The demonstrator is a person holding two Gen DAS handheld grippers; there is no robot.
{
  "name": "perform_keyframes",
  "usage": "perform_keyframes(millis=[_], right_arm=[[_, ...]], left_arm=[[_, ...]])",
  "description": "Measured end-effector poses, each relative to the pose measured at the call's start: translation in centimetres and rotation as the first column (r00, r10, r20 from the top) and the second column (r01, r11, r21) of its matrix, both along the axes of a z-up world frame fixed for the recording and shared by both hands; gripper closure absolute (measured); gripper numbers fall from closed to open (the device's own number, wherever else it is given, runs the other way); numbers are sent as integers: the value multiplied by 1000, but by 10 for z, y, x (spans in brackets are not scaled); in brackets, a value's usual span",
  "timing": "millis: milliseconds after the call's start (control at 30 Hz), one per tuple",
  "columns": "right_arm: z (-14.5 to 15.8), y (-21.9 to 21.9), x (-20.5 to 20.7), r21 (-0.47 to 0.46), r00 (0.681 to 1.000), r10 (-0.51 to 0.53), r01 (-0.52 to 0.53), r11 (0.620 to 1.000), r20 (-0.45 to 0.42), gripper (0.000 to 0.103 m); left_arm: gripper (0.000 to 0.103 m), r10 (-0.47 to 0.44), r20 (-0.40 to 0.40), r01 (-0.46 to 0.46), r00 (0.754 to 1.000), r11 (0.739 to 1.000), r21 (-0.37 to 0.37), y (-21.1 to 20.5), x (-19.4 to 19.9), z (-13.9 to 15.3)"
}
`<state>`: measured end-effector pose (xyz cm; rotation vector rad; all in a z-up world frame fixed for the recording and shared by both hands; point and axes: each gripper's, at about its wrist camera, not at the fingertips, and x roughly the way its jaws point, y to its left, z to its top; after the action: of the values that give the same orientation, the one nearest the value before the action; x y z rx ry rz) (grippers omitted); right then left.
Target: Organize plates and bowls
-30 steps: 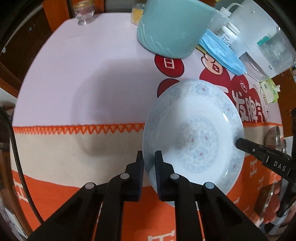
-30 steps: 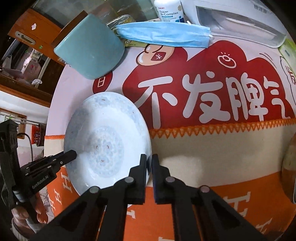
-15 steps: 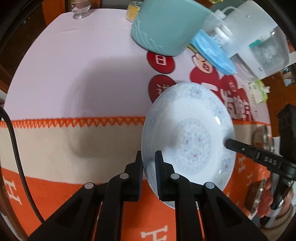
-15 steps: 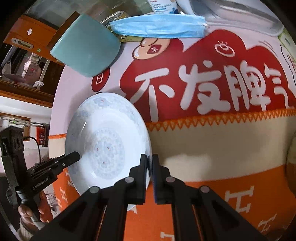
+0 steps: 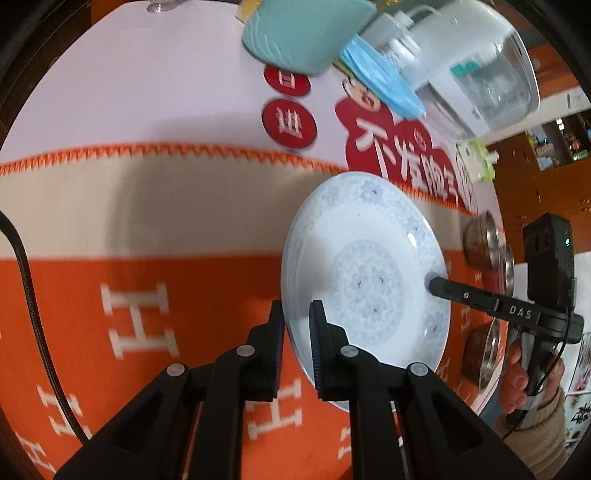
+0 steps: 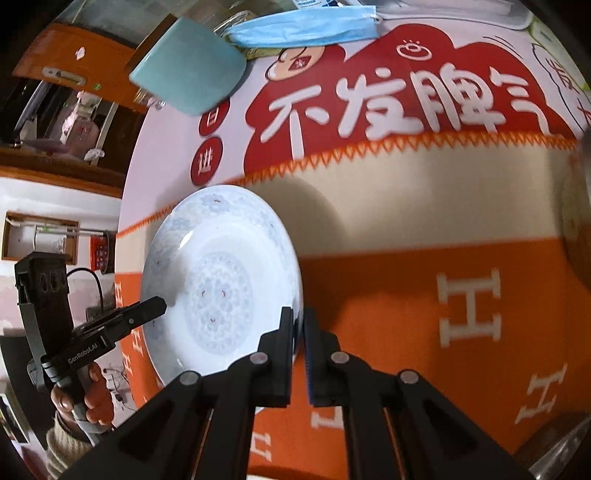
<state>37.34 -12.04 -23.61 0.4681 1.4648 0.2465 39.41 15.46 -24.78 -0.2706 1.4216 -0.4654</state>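
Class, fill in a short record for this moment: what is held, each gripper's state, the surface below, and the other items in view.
held: plate, gripped at opposite rims by both grippers
left gripper: shut on plate rim
right gripper: shut on plate rim
plate pose: lifted above the cloth, tilted
surface: orange and beige cloth with white letters
far side: teal bowl upside down, blue mask, water jug
right edge: metal bowls

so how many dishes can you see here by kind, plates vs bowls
white patterned plate: 1, clamped at opposite rims by the left gripper and right gripper
teal bowl: 1
metal bowls: at least 2, partly hidden at the edge
total: at least 4
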Motion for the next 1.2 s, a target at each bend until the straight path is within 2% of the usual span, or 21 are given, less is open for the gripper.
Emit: perform_keyframes(millis=[167, 300, 433, 667, 933, 1200], right_arm=[[2, -2, -29, -14, 1000, 21, -21, 1000, -4, 98], [10, -4, -57, -36, 999, 51, -50, 998, 18, 98], [17, -10, -81, -27, 998, 64, -63, 998, 29, 98], [30, -11, -130, -22, 995, 95, -94, 995, 40, 97], [50, -17, -195, -8, 989, 131, -131, 991, 63, 97], [39, -18, -257, -23, 983, 178, -177, 984, 38, 96]], left_arm=[[93, -29, -9, 29, 1000, 999, 13, -7, -32, 0], [93, -59, -34, 61, 998, 997, 51, -15, -59, 0], [96, -25, -68, 27, 997, 999, 29, -14, -84, 1], [96, -16, -78, 20, 997, 999, 45, -15, -132, 18], [96, -30, -73, 34, 997, 998, 53, -18, -212, 39], [96, -21, -74, 27, 997, 996, 82, -23, -271, 33]])
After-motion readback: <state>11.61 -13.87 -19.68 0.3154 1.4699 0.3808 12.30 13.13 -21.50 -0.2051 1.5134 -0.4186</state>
